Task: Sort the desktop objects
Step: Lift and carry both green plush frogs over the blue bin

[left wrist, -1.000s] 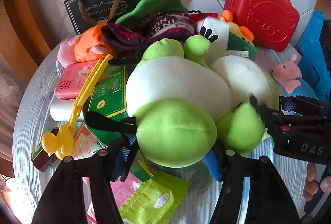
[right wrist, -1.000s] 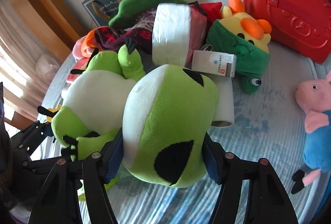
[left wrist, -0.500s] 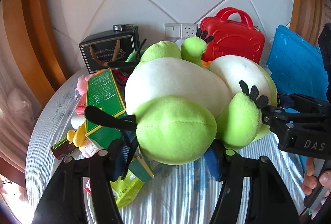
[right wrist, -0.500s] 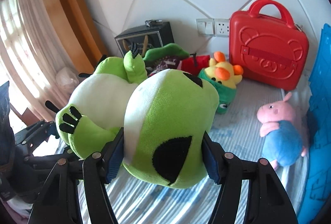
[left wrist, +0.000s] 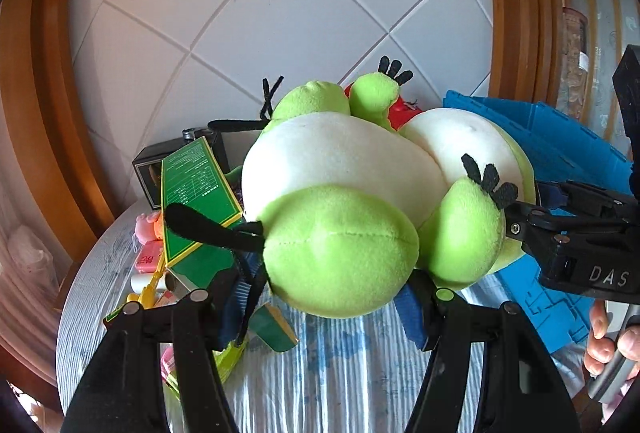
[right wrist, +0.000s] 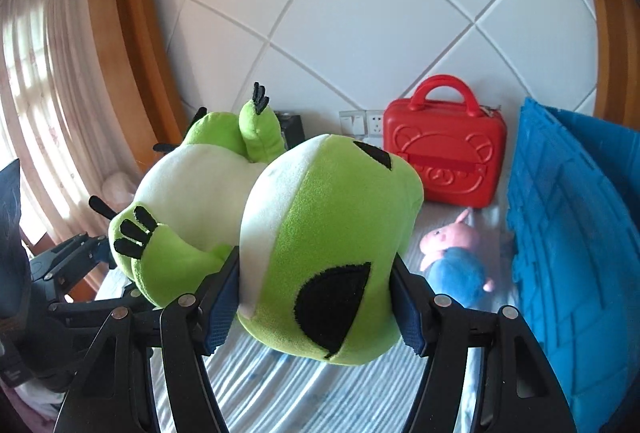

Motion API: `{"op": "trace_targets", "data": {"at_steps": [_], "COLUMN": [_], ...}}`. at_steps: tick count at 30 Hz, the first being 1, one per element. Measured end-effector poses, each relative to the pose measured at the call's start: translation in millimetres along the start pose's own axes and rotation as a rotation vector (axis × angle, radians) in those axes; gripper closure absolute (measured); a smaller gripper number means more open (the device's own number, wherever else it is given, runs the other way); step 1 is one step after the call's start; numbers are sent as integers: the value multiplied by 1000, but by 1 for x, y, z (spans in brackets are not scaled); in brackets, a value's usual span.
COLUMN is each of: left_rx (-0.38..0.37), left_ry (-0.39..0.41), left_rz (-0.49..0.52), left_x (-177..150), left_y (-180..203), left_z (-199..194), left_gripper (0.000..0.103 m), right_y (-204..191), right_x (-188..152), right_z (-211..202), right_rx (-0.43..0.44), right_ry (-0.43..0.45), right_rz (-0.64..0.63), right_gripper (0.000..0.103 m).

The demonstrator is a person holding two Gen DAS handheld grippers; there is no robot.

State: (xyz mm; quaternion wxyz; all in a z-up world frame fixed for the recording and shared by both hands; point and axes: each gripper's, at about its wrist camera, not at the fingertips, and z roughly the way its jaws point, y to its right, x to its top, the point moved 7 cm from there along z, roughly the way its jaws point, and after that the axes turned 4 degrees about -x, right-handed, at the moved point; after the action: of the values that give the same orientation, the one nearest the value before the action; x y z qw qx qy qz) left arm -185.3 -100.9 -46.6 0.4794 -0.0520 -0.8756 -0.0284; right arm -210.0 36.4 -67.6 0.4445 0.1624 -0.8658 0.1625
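Note:
A big green and white plush frog (left wrist: 340, 169) hangs in the air above the table, held at both ends. My left gripper (left wrist: 324, 305) is shut on its green foot, blue pads pressed into the plush. My right gripper (right wrist: 316, 309) is shut on its head (right wrist: 328, 241), the black eye patch facing the camera. The right gripper's black frame (left wrist: 576, 233) shows at the right of the left wrist view. A blue folding crate (right wrist: 572, 253) stands at the right, close to the frog.
Below left lies a pile: a green box (left wrist: 196, 193), a yellow toy tool (left wrist: 148, 289), pink packets (left wrist: 148, 257), a black gift bag (left wrist: 150, 173). A red toy suitcase (right wrist: 444, 157) stands against the tiled wall, a pink pig plush (right wrist: 452, 249) beside the crate. A person's fingers (left wrist: 612, 349) show at lower right.
Both grippers have lifted the frog up off the pile and carried it toward the blue crate. The cluttered tabletop has dropped lower in both views and more wall shows.

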Motion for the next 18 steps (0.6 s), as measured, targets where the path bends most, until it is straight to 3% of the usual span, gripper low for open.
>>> {"op": "trace_targets", "data": {"at_steps": [9,18], "left_rx": [-161,-290], "left_ry": [111,186], "left_rz": [76,182], "left_x": [24,57], "left_y": [84,218], "left_z": [-61,-88], "left_gripper": [41,41], "right_y": [28,115], "right_x": [-3,-10], "right_z": [-125,-234], "right_rx": [-165,-310], "right_ry": [120,231], "right_rz": [27,88], "right_gripper": [36,36]}}
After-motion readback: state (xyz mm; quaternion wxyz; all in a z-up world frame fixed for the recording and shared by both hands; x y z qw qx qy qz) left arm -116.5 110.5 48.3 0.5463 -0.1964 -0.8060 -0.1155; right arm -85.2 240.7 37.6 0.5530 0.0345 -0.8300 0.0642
